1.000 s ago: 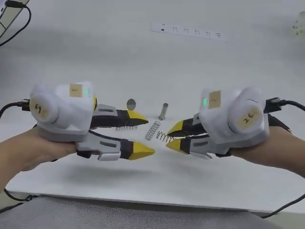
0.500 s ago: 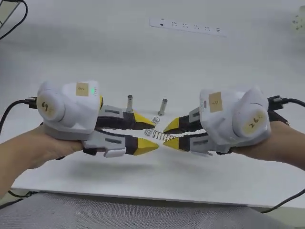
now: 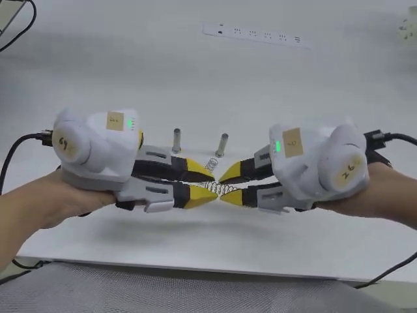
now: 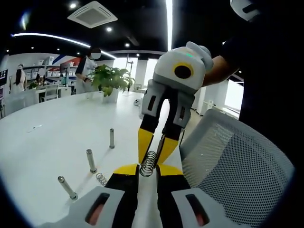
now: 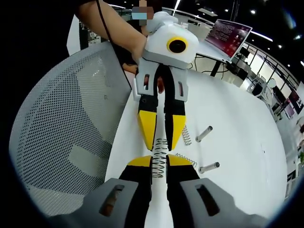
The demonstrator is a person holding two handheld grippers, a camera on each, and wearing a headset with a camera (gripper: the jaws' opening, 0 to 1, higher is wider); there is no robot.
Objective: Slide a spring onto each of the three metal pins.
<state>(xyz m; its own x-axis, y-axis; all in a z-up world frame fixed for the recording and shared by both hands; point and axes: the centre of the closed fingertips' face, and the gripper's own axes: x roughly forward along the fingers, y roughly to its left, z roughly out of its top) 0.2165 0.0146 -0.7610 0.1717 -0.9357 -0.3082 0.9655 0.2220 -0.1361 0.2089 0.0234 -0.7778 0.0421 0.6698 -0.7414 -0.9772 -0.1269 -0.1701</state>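
A short steel spring (image 3: 216,188) hangs in the air between my two grippers, which meet tip to tip above the table's front edge. My right gripper (image 3: 228,185) is shut on one end of it. My left gripper (image 3: 203,184) has its jaws drawn in on the other end. In the left gripper view the spring (image 4: 148,164) sits between my own yellow tips. In the right gripper view the spring (image 5: 160,159) runs from my tips to the opposite ones. Three upright metal pins (image 4: 90,160) stand on the white table, all bare. Two pins (image 3: 176,140) are visible beyond the grippers.
A loose spring (image 3: 210,163) lies on the table beside the right-hand pin (image 3: 223,145), and another spring (image 5: 186,135) lies nearby. A white power strip (image 3: 257,36) sits at the far side. A mesh chair back (image 4: 228,156) is just below the table's front edge.
The left gripper has moved right towards the right gripper and its jaws have narrowed from wide open onto the spring's free end. The right gripper has shifted only slightly left, holding the spring.
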